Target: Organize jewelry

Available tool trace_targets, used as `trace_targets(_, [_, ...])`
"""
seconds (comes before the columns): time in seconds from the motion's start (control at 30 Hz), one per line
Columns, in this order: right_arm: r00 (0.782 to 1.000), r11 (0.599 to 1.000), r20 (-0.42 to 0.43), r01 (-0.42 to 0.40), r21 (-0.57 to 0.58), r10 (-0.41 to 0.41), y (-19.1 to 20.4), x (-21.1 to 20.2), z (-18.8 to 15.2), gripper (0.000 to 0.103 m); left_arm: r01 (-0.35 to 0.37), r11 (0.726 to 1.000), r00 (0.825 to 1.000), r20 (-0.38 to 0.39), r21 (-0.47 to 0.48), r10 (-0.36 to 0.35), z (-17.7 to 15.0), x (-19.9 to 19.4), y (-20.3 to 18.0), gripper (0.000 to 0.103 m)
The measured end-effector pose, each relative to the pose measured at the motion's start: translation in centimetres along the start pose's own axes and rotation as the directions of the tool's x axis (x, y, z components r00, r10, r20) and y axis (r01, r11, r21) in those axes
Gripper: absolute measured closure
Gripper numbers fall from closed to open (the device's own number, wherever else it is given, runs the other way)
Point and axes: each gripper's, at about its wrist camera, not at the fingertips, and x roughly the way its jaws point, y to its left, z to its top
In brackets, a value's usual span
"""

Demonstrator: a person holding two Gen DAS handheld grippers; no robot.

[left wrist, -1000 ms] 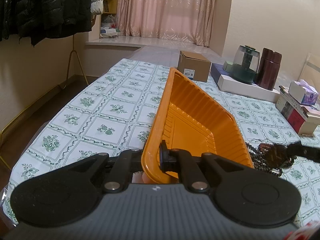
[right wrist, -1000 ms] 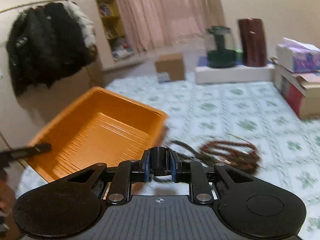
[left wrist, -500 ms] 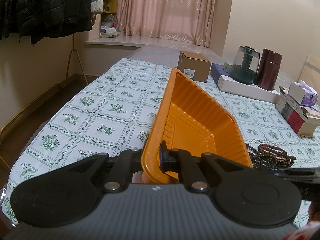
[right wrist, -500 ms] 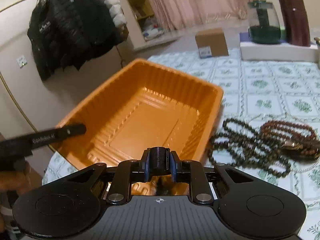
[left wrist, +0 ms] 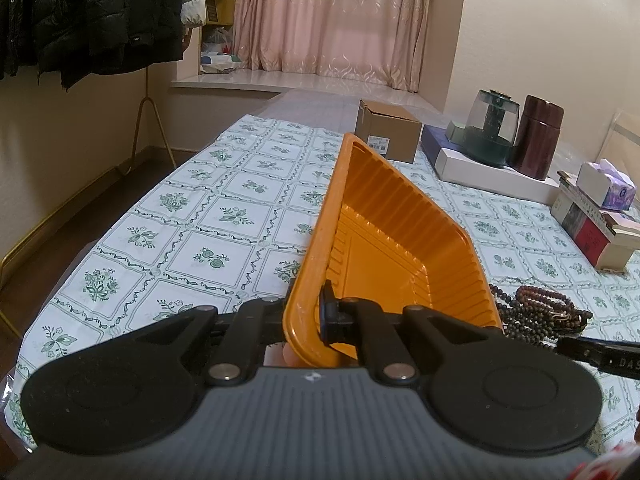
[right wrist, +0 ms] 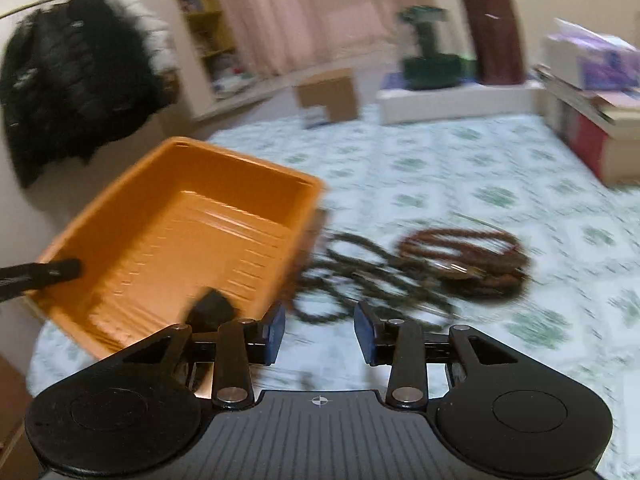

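Over the orange plastic tray [right wrist: 192, 236], the right hand-held gripper [right wrist: 319, 332] has just opened, dropping a small dark piece [right wrist: 211, 307] inside; left hand-held gripper [left wrist: 308, 320] clamps the rim; bead strands [right wrist: 404, 268] wait beside it.

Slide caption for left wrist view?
Left gripper clamps tilted orange tray rim; bead strands lie beside it.

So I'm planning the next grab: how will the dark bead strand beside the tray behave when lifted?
The dark bead strand lies in loose loops, so it will probably hang limp and swing. It lies against the reddish beads, so they may snag and drag along.
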Motion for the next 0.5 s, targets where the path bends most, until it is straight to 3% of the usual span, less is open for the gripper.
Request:
trace_targets(0.23, [0.995,0.994,-0.006,0.104,0.024,-0.104,-3.0,-0.7,-0.7,0.064,-0.002,1.0,1.0,-0.003,0.0,0.002,-0.1,0.0,-0.1,0.096])
trace_targets(0.5, [0.99,0.99,-0.014,0.137,0.013,-0.137,-3.9,-0.3,-0.8,0.063,-0.004,1.0,1.0,-0.008,0.007,0.004,0.0,0.1,-0.1,0.096])
